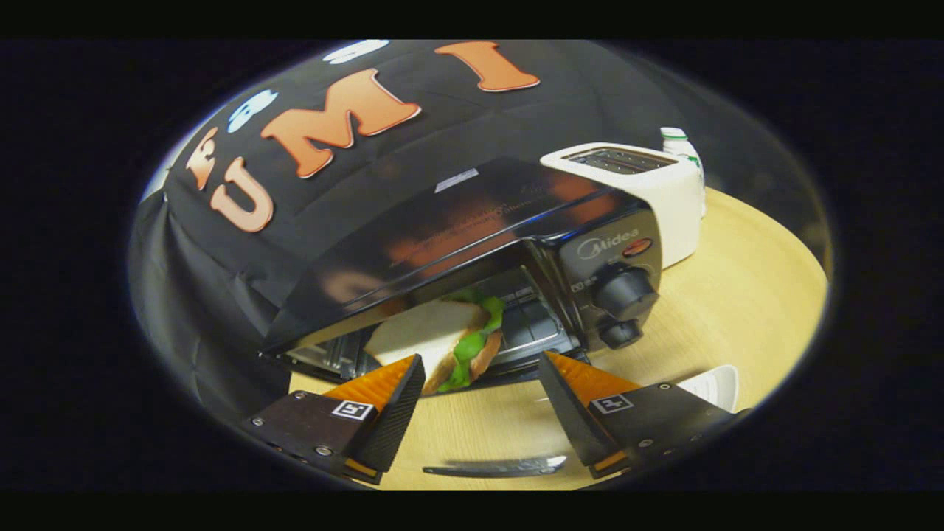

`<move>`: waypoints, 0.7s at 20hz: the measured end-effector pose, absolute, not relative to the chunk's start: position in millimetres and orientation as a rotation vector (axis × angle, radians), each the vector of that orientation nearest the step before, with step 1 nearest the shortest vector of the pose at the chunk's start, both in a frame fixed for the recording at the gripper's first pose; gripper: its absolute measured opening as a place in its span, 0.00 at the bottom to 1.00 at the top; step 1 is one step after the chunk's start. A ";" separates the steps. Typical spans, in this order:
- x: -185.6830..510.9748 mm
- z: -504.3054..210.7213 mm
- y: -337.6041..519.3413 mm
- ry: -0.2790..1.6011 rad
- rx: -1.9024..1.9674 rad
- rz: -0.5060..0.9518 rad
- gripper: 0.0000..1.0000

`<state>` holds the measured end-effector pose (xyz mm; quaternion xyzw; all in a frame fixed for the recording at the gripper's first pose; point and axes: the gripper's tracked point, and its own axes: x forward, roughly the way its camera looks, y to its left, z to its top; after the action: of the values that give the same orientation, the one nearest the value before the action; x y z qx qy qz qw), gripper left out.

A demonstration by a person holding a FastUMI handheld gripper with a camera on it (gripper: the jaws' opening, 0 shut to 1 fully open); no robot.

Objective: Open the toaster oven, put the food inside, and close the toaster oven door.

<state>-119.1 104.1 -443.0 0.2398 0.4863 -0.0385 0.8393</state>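
Tool (481, 383) open, sandwich (442, 341) ahead, wooden table (737, 310)

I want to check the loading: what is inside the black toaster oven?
A sandwich with white bread and green lettuce lies in the black toaster oven; its far end is covered. The hand-held gripper is open before it.

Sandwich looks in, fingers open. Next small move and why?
Probably back the hand-held gripper straight out, then go for the door: its fingers stand open and apart from the sandwich, which lies inside the open toaster oven, so closing remains.
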 end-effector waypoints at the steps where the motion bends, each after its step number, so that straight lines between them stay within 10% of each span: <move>1: -128.8 -436.5 106.6 1.041 0.483 -0.047 0.91; 14: -272.0 -418.9 133.9 1.232 0.159 0.285 0.92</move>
<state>-272.0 133.9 -418.9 0.0743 0.5751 0.1328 0.8038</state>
